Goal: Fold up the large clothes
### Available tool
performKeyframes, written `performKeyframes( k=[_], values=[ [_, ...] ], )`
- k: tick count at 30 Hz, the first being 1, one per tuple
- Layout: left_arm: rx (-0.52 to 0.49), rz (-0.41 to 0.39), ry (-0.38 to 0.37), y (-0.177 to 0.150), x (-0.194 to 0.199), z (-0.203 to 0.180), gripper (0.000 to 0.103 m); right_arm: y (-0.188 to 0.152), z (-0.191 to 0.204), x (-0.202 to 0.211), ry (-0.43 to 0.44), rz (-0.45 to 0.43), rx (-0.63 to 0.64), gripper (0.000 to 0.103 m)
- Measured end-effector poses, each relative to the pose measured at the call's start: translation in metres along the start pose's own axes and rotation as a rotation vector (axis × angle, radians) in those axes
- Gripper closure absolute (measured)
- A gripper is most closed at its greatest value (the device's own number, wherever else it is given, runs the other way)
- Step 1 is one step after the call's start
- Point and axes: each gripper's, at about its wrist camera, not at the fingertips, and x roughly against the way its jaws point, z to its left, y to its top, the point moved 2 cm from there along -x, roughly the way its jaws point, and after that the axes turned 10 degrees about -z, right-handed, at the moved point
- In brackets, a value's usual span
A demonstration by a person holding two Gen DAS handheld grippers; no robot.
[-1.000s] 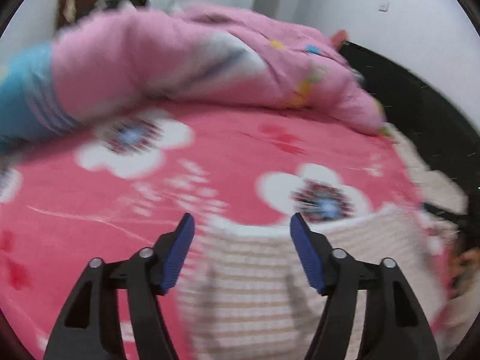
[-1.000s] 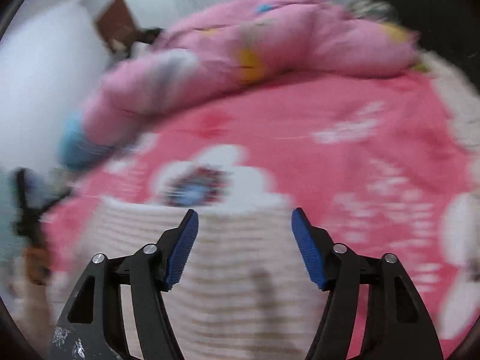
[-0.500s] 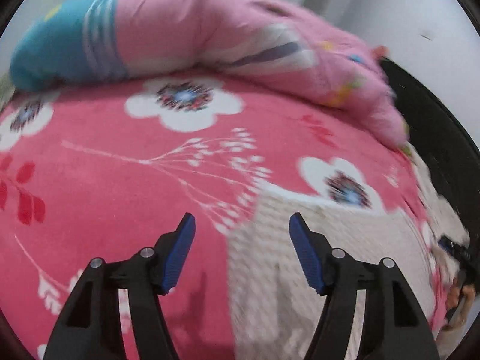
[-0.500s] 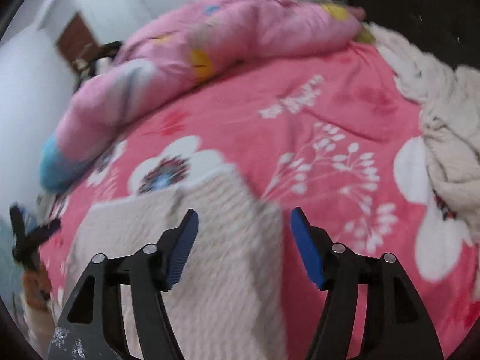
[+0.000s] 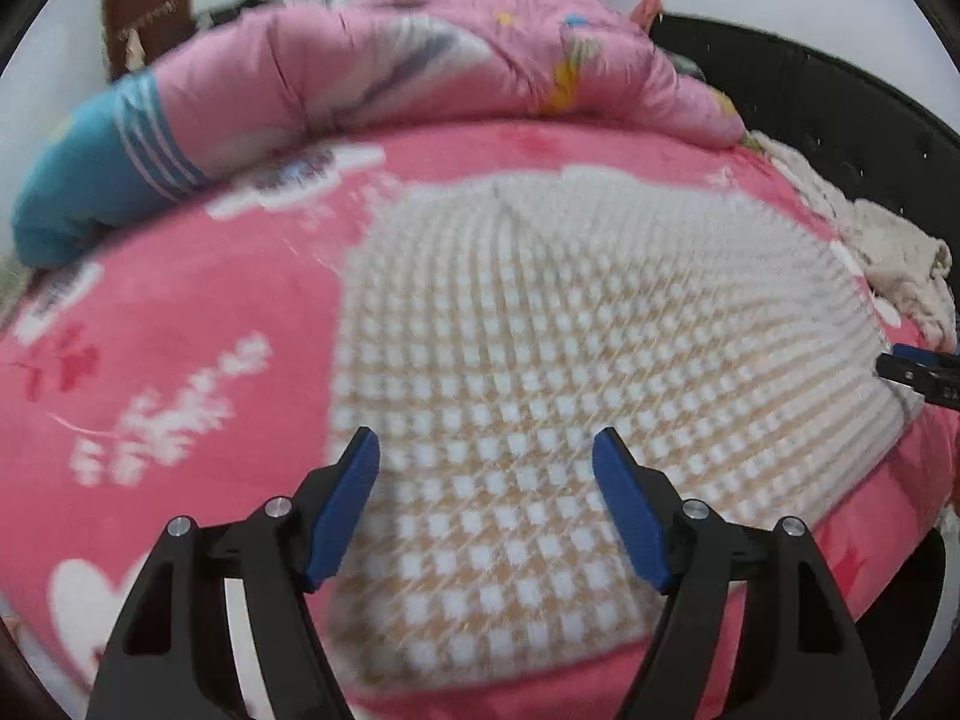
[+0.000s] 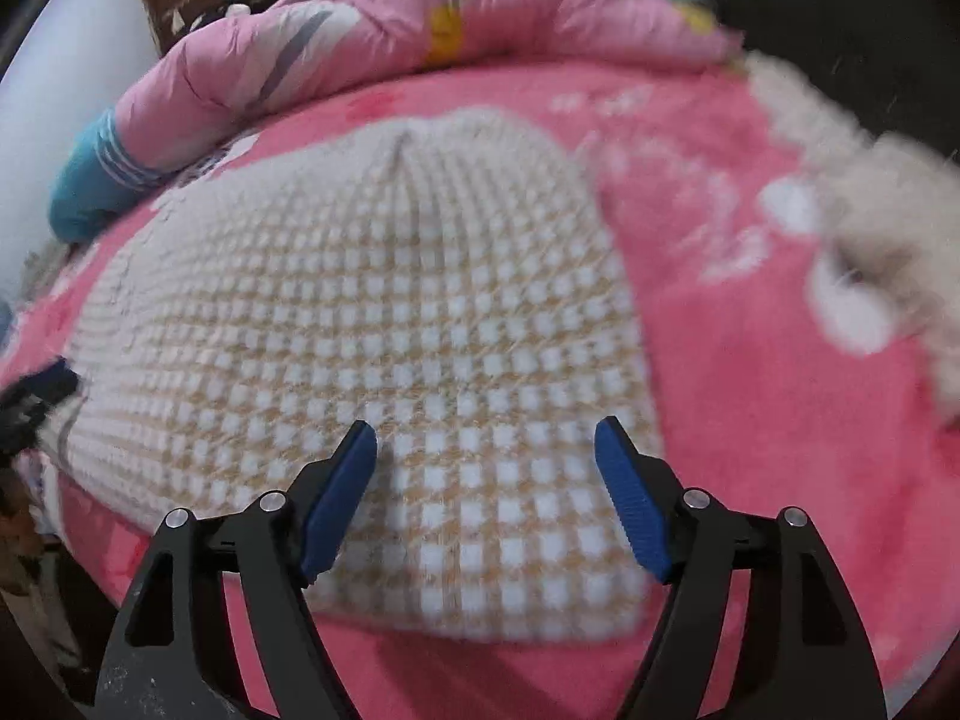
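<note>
A checked beige-and-white garment (image 5: 540,372) lay spread flat across the middle of the frame on a pink floral blanket (image 5: 180,312). The left gripper (image 5: 486,468) hovered low over its near edge at lower centre, jaws wide, gripping nothing. The right gripper (image 6: 486,462) did likewise. A pink quilt (image 5: 420,72) lay bunched along the top.

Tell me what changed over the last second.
Both views pulled back: the checked garment, which filled only the lower frame earlier, now shows whole, flat on the pink blanket. The left gripper and right gripper stayed open, holding nothing. The quilt did not move.
</note>
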Motion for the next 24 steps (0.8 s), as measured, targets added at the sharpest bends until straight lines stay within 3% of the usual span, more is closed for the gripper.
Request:
performKeyframes(
  k=[2, 4, 7, 8, 9, 11, 13, 15, 18, 20, 21, 22, 24],
  values=[
    [-0.010, -0.074, -0.044, 0.007, 0.020, -0.010, 0.031, 0.004, 0.023, 0.019, 0.041, -0.049, 0.043, 0.033],
    [-0.028, -0.092, -0.114, 0.009, 0.023, -0.033, 0.031, 0.003, 0.048, 0.023, 0.094, -0.079, 0.075, 0.033],
    [-0.084, -0.009, -0.119, -0.008, -0.010, -0.073, 0.030, -0.012, 0.083, -0.015, 0.127, -0.016, 0.111, 0.033],
    [-0.095, 0.059, -0.095, -0.023, -0.034, -0.082, 0.030, -0.026, 0.089, -0.040, 0.097, 0.024, 0.135, 0.031],
    [-0.095, 0.073, -0.063, -0.036, -0.051, -0.083, 0.028, -0.036, 0.092, -0.054, 0.085, 0.020, 0.162, 0.030],
    [-0.105, 0.015, -0.053, -0.044, -0.049, -0.084, 0.027, -0.034, 0.087, -0.051, 0.106, 0.011, 0.146, 0.029],
    [-0.080, 0.020, -0.063, -0.037, -0.035, -0.080, 0.028, -0.028, 0.077, -0.034, 0.102, 0.030, 0.108, 0.030],
    [-0.052, 0.003, -0.073, -0.029, -0.010, -0.071, 0.028, -0.024, 0.067, -0.011, 0.087, -0.009, 0.113, 0.030],
    [-0.071, -0.060, -0.054, -0.035, 0.020, -0.062, 0.025, -0.035, 0.056, 0.006, 0.007, -0.051, 0.135, 0.030],
    [-0.035, 0.025, -0.024, -0.053, 0.006, -0.053, 0.024, -0.046, 0.034, -0.024, -0.029, 0.017, 0.073, 0.030],
    [-0.005, 0.067, -0.029, -0.061, -0.011, -0.048, 0.023, -0.054, 0.023, -0.037, 0.007, 0.052, 0.019, 0.029],
    [0.036, 0.067, -0.039, -0.068, -0.020, -0.042, 0.022, -0.058, 0.016, -0.047, 0.036, 0.069, -0.031, 0.029],
    [0.024, 0.046, -0.022, -0.060, -0.009, -0.047, 0.022, -0.049, 0.020, -0.032, 0.027, 0.052, -0.025, 0.029]
  ],
)
